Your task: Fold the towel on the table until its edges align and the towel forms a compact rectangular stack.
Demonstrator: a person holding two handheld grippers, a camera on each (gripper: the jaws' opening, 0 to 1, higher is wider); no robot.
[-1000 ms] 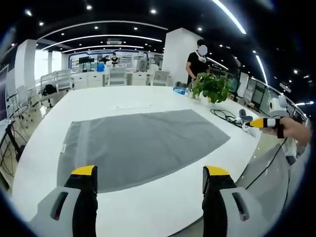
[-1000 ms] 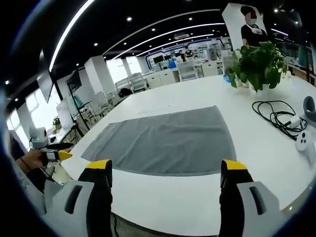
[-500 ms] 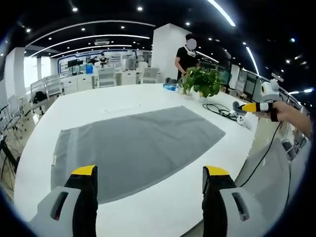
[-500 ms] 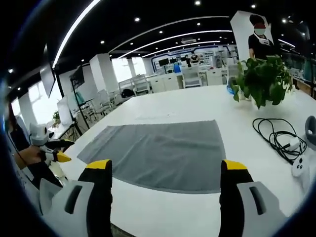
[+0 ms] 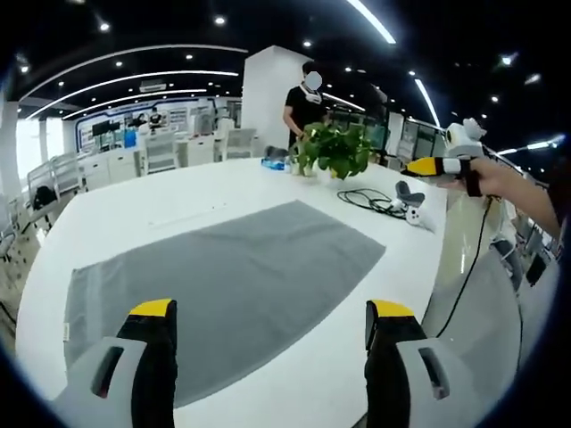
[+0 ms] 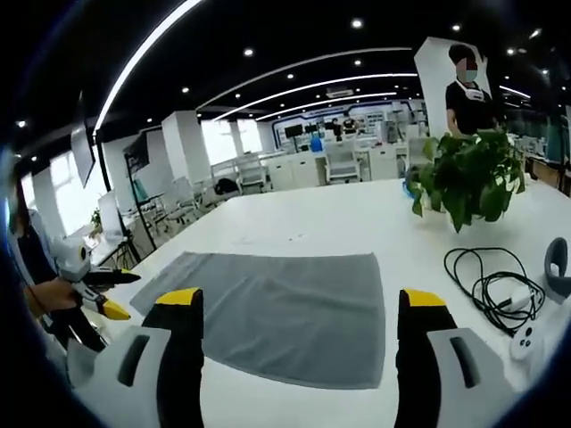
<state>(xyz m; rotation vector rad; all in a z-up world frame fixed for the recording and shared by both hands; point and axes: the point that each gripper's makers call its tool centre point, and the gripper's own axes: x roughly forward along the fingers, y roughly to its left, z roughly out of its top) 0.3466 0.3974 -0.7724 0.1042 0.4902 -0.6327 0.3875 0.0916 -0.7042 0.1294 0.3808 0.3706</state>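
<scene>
- The grey towel (image 5: 223, 285) lies spread flat and unfolded on the white desk (image 5: 116, 209), one single layer, its near edge just short of the desk's front edge.
- The left gripper (image 5: 272, 357) hovers above the near side of the towel, jaws wide apart, yellow tips showing, nothing between them.
- The right gripper (image 6: 299, 343) is the same story: jaws spread wide and empty, poised over the towel (image 6: 281, 308) from the other end, not touching it.
- By my read no fold has begun; both grippers are only lining up on the cloth.
- Handling, as a judgement: this looks like thin, soft, limp fabric, light, sure to sag and drape once lifted and unlikely to slip much on the desk. Nothing fragile here.
- Best hold, I'd say, is a pinch at each of the two near corners, so the edge lifts evenly and can be carried over to meet the far edge.
- Relative to the towel, a potted plant (image 5: 337, 150) stands beyond its far corner, with a coiled black cable (image 5: 370, 201) between plant and desk edge.
- The left gripper view brings in the right gripper, held off beyond the desk's edge past the cable.
- The right gripper view gives what the other lacks: the left gripper off the towel's opposite side, and white controllers (image 6: 526, 339) lying by the cable (image 6: 482, 281).
- A person (image 6: 466, 89) stands behind the plant (image 6: 464, 178), well away from the towel.
</scene>
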